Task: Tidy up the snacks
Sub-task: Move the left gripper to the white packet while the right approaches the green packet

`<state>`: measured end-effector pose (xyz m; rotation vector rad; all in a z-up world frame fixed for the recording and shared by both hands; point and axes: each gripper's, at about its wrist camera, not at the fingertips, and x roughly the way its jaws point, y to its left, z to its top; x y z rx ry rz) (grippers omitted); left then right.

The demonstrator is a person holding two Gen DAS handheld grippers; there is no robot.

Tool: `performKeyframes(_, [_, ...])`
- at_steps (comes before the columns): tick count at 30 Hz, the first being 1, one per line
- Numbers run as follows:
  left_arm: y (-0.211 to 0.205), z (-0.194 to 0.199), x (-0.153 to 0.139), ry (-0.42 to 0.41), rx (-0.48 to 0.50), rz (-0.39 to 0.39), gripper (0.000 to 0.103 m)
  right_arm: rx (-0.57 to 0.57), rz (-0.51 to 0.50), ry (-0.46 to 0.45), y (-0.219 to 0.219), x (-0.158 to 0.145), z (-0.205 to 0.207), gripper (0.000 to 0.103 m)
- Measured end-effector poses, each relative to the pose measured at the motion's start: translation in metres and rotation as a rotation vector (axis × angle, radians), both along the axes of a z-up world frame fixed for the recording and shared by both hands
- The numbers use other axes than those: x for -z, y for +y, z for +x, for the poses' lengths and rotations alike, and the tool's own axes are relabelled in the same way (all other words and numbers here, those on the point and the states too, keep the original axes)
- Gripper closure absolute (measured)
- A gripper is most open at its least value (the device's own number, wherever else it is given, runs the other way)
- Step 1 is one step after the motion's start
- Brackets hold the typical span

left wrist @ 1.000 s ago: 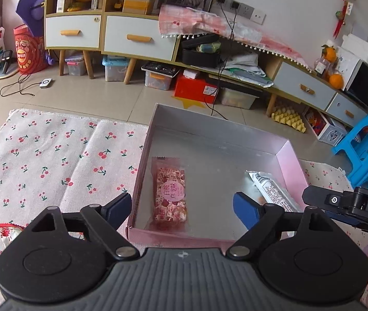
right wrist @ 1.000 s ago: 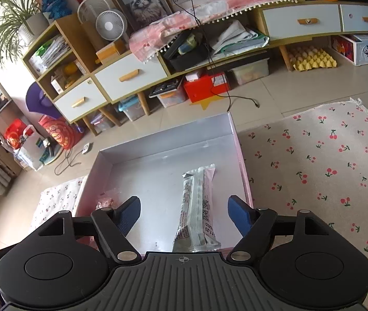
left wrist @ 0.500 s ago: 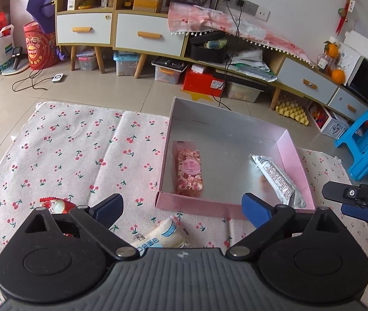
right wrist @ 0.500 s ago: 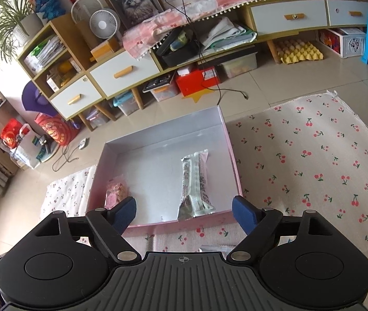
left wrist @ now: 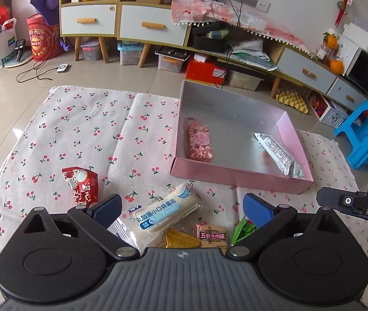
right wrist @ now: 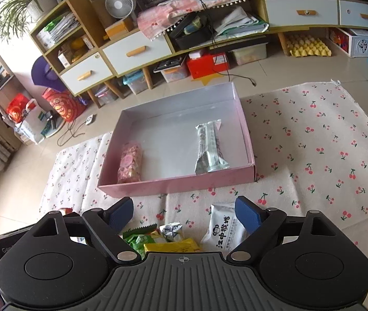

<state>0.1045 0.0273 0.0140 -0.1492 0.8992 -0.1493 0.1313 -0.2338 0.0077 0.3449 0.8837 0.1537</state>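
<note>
The soft, light bread bag should be pinched gently across its middle. Both the left gripper and the right gripper have just been opened wide, with nothing held.

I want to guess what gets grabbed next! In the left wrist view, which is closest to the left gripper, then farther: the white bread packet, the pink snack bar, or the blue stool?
1. white bread packet, between the left gripper's open fingers.
2. pink snack bar, in the box's left side.
3. blue stool, far right on the floor.

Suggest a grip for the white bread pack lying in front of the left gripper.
Pinch the white bread pack across its short width at the middle, coming from above. It lies flat and diagonal on the cloth, so roll the open left gripper square to its long axis.
</note>
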Motion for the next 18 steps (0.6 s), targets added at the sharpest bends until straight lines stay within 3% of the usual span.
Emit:
performKeyframes(5, [0.005, -0.007, 0.004, 0.0, 0.013, -0.006, 0.002, -0.066, -0.034, -0.004, 0.01, 0.003, -0.008, 0.015])
performKeyframes(18, [0.032, -0.006, 0.017, 0.028, 0.0, 0.027, 0.001, -0.103, 0.007, 0.062, 0.009, 0.018, -0.008, 0.014])
